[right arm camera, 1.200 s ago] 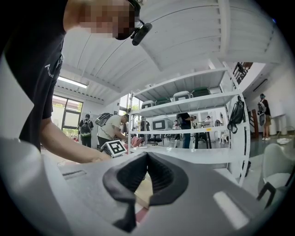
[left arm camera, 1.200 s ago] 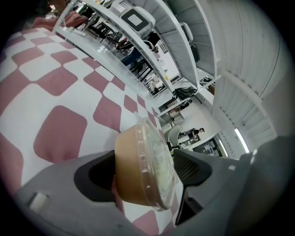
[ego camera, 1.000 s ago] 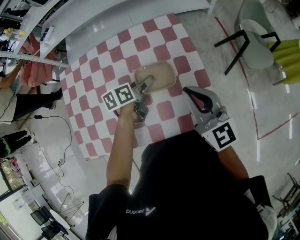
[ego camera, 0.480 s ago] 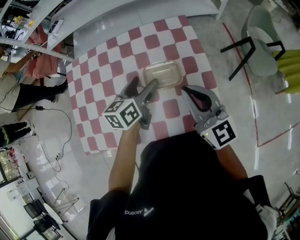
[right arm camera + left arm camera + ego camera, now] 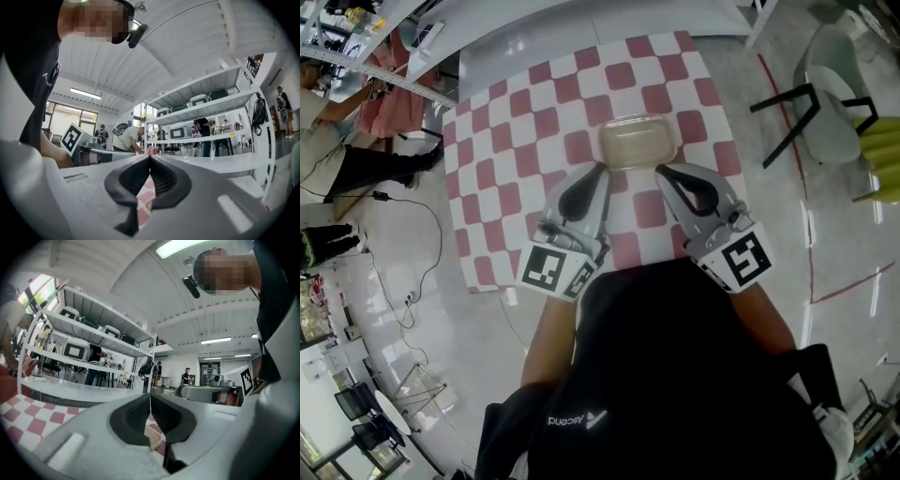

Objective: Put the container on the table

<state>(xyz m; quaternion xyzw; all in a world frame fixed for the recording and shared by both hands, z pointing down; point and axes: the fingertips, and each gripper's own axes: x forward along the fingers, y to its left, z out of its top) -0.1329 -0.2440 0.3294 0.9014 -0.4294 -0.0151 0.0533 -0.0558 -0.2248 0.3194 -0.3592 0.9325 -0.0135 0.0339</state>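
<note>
The left gripper (image 5: 600, 172) has let go and backed off. 1 second ago its jaws were wide apart and right at the near rim of the container (image 5: 637, 142). Now it's pulled back, lifted clear, and lined up next to the right gripper (image 5: 662, 172). As far as I can tell the container hasn't shifted on the checks.

Going big to small:

- The bench (image 5: 516, 122), red-and-white checked, carries only 1 thing that I can see.
- The container is pale and see-through-ish with rounded corners. It sits flat and upright around the middle of the far half of the bench, and nothing is touching it.
- The 2 grippers are side by side just short of the container, tips aimed at it but apart from it. Both have their jaws closed tight with nothing between them, and each gripper's own view shows the pads meeting.

My read is that the job's basically done: the container is down on the bench and released. I don't see anything left to do except maybe pulling both grippers away.
</note>
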